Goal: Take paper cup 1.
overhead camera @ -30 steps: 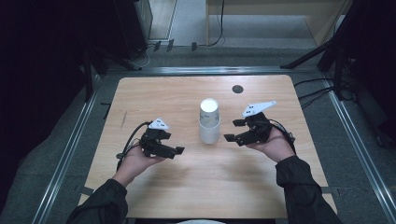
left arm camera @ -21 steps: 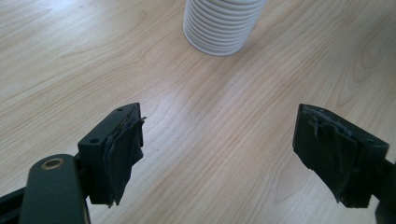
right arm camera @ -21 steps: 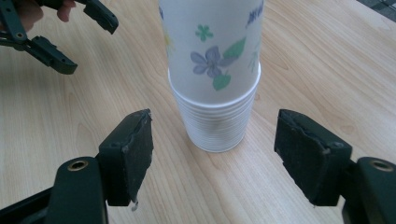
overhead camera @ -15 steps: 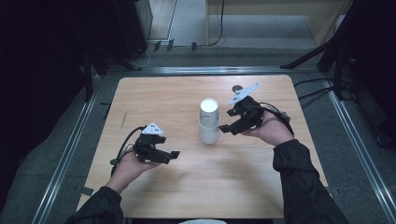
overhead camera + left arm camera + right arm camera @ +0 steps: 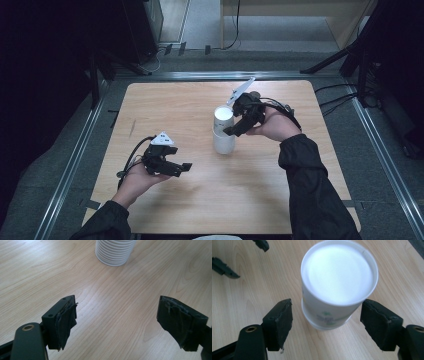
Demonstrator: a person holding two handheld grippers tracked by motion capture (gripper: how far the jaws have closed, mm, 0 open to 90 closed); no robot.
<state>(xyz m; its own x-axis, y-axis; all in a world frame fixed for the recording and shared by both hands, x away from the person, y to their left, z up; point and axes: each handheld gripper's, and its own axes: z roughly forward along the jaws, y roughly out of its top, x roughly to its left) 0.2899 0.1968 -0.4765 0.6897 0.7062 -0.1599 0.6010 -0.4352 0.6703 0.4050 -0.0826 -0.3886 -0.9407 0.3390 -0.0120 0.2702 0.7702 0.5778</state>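
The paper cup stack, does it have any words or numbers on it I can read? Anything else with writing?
No text can be read anywhere.
Top paper cup: a small green printed mark low on its side, too blurred to read; I cannot tell if it holds letters.
Wooden table: a faint dark mark, no words.

A stack of white paper cups (image 5: 223, 131) is standing upside down near the middle of the wooden tabletop (image 5: 175, 107). The top cup (image 5: 338, 280), faintly printed in green, is sitting tilted, lifted off the ribbed rims below.
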